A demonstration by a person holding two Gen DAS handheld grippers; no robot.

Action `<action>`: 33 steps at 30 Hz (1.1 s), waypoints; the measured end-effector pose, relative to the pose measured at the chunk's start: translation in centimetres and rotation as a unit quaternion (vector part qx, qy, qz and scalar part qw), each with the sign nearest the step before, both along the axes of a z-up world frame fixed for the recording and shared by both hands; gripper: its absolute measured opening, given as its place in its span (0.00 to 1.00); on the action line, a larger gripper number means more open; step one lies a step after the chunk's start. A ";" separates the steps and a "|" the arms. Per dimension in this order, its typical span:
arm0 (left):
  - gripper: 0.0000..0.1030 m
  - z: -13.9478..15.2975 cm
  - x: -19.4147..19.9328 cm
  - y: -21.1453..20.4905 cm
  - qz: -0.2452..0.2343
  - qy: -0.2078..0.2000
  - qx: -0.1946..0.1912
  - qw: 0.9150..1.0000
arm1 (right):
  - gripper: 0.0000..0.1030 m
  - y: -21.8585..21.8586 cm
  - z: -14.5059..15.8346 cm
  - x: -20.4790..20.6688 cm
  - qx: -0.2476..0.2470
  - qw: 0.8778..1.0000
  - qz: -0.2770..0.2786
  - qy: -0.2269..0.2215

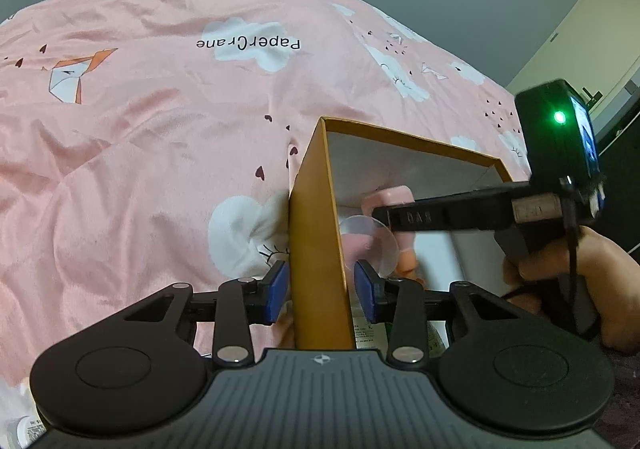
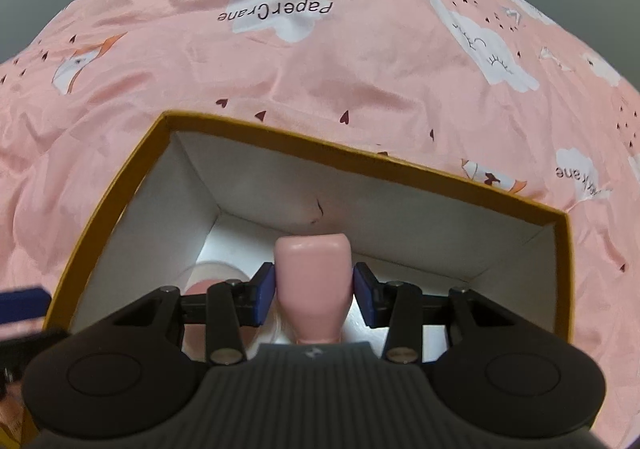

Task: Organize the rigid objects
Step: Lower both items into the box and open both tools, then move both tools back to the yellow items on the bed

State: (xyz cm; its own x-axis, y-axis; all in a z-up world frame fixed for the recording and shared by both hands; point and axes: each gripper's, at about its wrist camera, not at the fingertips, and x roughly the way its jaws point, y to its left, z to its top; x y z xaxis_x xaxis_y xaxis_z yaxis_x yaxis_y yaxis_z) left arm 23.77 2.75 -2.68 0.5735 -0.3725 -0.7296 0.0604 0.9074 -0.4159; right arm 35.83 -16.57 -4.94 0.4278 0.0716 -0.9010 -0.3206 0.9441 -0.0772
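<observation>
Our left gripper (image 1: 322, 291) straddles the box (image 1: 316, 233) wall, pads not quite pressing; our right gripper (image 2: 315, 295) clasps the pink bottle (image 2: 314, 281) inside, walls near.

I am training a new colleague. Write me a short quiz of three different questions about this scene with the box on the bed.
1. True or false: the right tool holds a pink bottle over the inside of the box.
2. What part of the box stands between the pads of the left tool?
3. Choose: the box's outer colour is A) blue, B) mustard yellow, C) green.

Key: 1. true. 2. Its side wall. 3. B.
</observation>
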 end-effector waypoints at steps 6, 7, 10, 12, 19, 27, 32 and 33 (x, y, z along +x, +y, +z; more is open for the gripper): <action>0.43 -0.4 -0.3 -0.2 0.002 0.006 -0.004 1.000 | 0.44 -1.0 -1.1 1.3 0.075 0.994 -0.065 0.050; 0.43 -0.4 -0.3 -0.3 0.002 0.006 -0.004 1.000 | 0.47 -1.2 -1.2 1.4 0.085 0.992 -0.078 0.059; 0.43 -0.3 -0.4 -0.3 0.002 0.005 -0.004 1.000 | 0.46 -1.2 -1.1 1.1 0.086 0.991 -0.078 0.064; 0.43 -0.2 -0.5 -0.4 0.003 0.004 0.000 1.000 | 0.47 -1.0 -1.0 0.7 0.077 0.993 -0.070 0.059; 0.43 0.5 -1.6 -0.7 0.012 -0.008 0.011 1.000 | 0.68 -1.0 1.2 -1.7 0.049 0.998 -0.046 0.008; 0.43 2.4 -4.3 0.0 0.043 -0.035 0.032 0.998 | 0.79 -0.4 5.1 -7.3 0.062 0.996 -0.004 -0.062; 0.43 3.2 -6.5 1.1 0.056 -0.047 0.038 0.997 | 0.82 -0.4 7.2 -11.2 0.100 0.990 0.014 -0.101; 0.43 3.4 -7.1 1.4 0.058 -0.050 0.039 0.996 | 0.83 -0.3 7.6 -12.1 0.110 0.988 0.018 -0.107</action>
State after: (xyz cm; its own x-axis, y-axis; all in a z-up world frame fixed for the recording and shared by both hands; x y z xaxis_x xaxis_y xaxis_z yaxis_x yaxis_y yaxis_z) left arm 16.68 4.13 0.70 0.6804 -0.2435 -0.6911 -0.0091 0.9403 -0.3403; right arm 23.78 -16.88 2.63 0.6011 0.2731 -0.7511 -0.3518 0.9343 0.0582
